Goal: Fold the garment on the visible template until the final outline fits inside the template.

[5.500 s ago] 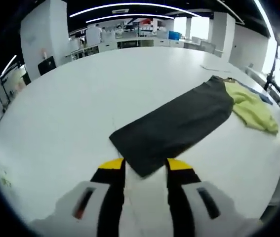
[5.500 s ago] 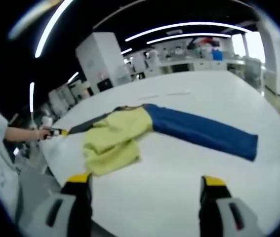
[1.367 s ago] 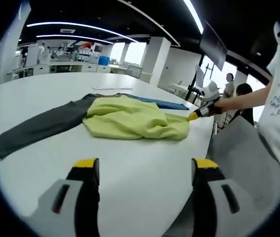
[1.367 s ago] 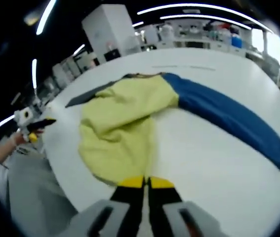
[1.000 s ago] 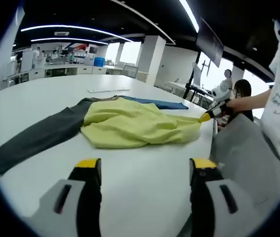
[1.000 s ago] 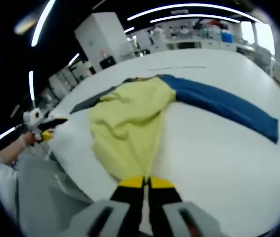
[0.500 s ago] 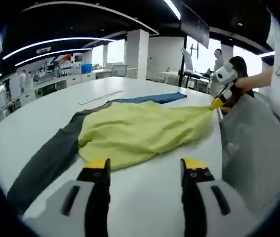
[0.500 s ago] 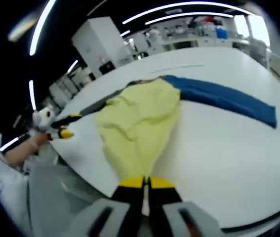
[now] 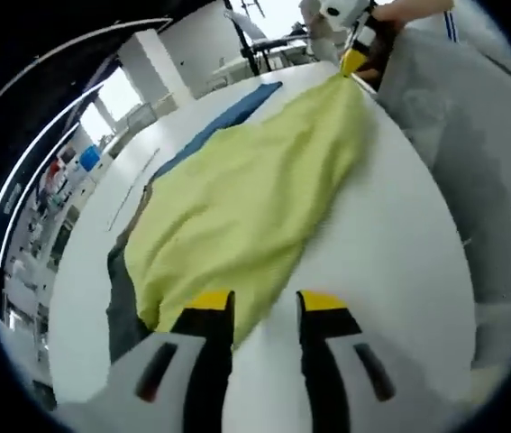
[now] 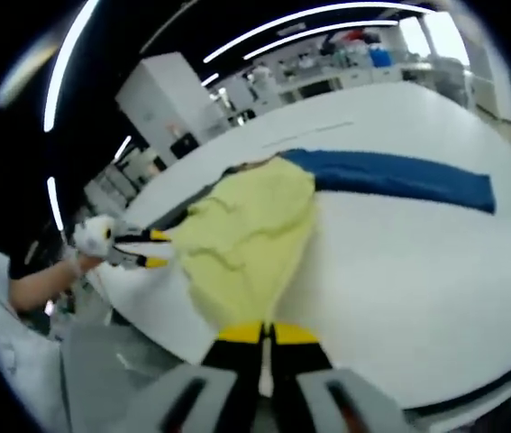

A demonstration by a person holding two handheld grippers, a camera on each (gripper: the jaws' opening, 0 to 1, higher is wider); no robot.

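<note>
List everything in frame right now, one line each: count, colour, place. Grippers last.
Garment body: one, yellow-green, spread across the table between the two grippers.
Blue sleeve: one, blue, lying flat on the table, running out from the garment body.
Grey sleeve: one, dark grey, on the table at the garment's other side, partly under the yellow-green cloth.
Table: one, white, large, under the garment.
Room behind: white columns, benches and ceiling light strips, too blurred to count.
Right gripper: one, black with yellow tips, shut on the garment's edge at the table rim.
Left gripper: one, black with yellow tips, jaws apart with the garment's edge between them.
</note>
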